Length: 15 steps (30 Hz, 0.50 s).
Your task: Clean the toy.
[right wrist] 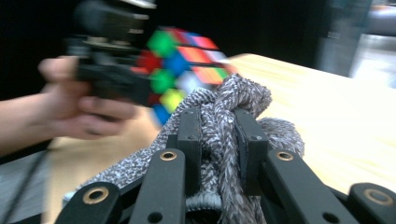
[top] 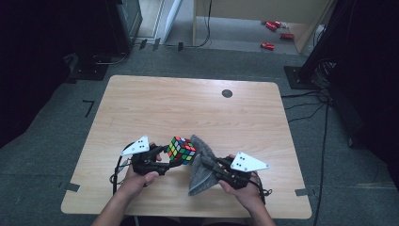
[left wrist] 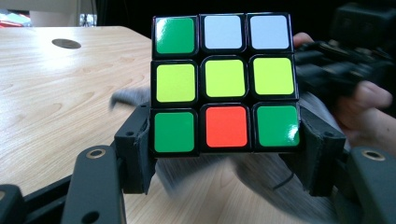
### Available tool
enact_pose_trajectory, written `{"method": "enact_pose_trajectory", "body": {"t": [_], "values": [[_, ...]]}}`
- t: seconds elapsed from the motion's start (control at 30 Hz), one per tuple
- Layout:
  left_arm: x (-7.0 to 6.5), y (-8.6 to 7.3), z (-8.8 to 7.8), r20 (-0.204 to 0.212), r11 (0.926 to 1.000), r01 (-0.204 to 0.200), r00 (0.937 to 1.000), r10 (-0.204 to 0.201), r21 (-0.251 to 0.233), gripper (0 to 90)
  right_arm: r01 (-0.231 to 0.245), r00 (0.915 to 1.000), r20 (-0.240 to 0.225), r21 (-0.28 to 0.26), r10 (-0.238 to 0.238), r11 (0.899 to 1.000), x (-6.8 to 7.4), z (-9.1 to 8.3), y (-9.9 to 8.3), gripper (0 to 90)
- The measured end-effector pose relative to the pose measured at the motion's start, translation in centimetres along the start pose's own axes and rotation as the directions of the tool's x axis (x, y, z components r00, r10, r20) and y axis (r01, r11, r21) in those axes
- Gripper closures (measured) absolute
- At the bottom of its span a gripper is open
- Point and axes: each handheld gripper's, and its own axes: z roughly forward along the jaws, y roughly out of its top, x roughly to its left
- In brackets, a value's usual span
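The puzzle cube (left wrist: 224,82) is being clamped by the left claw (left wrist: 224,154); the grey cloth (right wrist: 224,135) is being pinched by the right claw (right wrist: 219,140) above the table (top: 188,108).

Looks like a lab or recording studio: bare wooden table (top: 188,108) on grey carpet (top: 51,155) with tape marks (top: 88,107), black curtains (top: 33,56) at the sides, cables (top: 306,101) running across the floor, equipment stand bases (top: 294,75).
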Motion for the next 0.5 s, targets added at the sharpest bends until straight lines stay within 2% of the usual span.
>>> {"method": "enact_pose_trajectory", "body": {"t": [0.07, 0.17, 0.23, 0.3, 0.33, 0.43, 0.5], "values": [[0.0, 0.0, 0.0, -0.002, 1.0000, 0.002, 1.0000, -0.002, -0.001, 34.8, -0.010, 0.9976, 0.068, 0.011, 0.009, 1.000, -0.9, -0.5, -0.2, 75.8], [0.0, 0.0, 0.1, -0.013, 1.0000, -0.004, 0.9999, 0.004, 0.005, 34.8, -0.040, 0.9855, 0.166, 0.022, 0.036, 0.999, -2.1, -1.0, -0.6, 75.7], [0.1, -0.1, 0.2, -0.034, 0.9997, -0.010, 0.9993, 0.011, 0.021, 34.8, -0.084, 0.9714, 0.225, 0.024, 0.077, 0.996, -2.9, -1.2, -1.0, 75.7], [0.2, -0.2, 0.3, -0.050, 0.9995, -0.006, 0.9987, 0.008, 0.030, 34.8, -0.122, 0.9546, 0.280, 0.053, 0.102, 0.991, -3.6, -1.1, -1.7, 75.7], [0.2, -0.3, 0.3, -0.051, 0.9995, -0.002, 0.9987, 0.003, 0.031, 34.7, -0.133, 0.9448, 0.311, 0.079, 0.103, 0.988, -3.9, -1.0, -2.1, 75.6], [0.2, -0.3, 0.3, -0.055, 0.9995, -0.004, 0.9985, 0.006, 0.031, 34.7, -0.194, 0.9203, 0.373, 0.176, 0.117, 0.965, -4.9, -0.4, -3.5, 75.4], [0.2, -0.2, 0.2, -0.058, 0.9996, 0.000, 0.9983, 0.002, 0.028, 34.8, -0.218, 0.9125, 0.391, 0.211, 0.122, 0.953, -5.2, 0.0, -4.1, 75.3]]}}
